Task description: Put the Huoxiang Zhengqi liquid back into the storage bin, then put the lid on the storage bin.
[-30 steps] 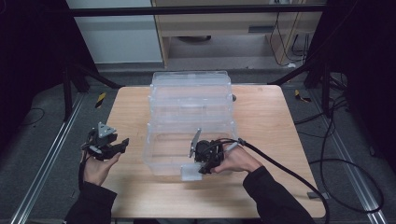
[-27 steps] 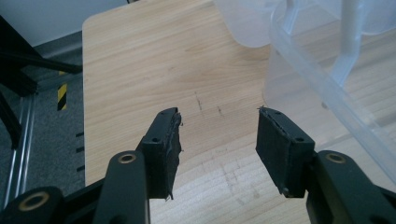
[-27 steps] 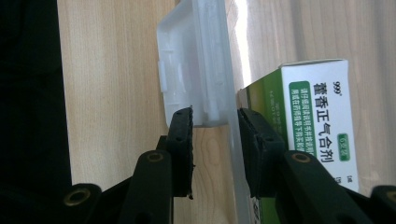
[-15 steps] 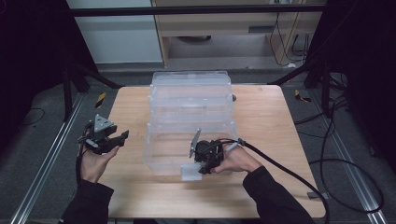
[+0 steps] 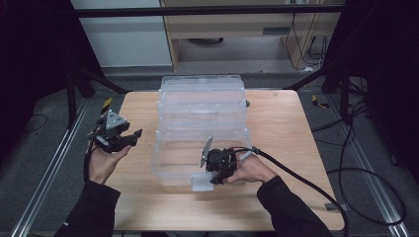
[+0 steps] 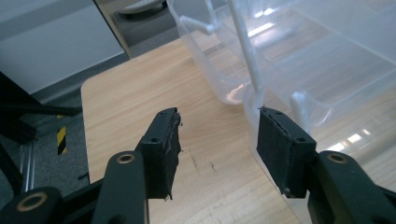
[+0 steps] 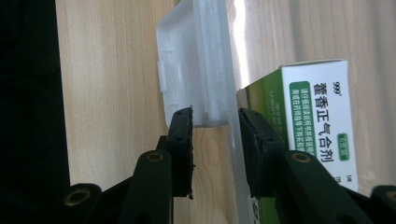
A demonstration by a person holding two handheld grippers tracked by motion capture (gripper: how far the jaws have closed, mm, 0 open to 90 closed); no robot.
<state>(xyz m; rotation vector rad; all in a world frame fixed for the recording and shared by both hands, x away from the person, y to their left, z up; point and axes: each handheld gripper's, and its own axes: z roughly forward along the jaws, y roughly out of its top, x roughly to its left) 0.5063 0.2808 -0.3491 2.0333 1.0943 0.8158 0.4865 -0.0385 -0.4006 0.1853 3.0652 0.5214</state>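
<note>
While the left gripper [image 5: 129, 137] hangs with jaws apart and empty just left of the clear storage box [image 5: 202, 126], the right gripper [image 5: 216, 176] clamps the box's near wall beside its white latch [image 5: 200, 182].

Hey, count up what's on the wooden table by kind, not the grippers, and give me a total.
Clear plastic bins: 2, the near one with a white front latch
Green and white medicine box: 1, seen through the near bin's wall
Total: 3
</note>
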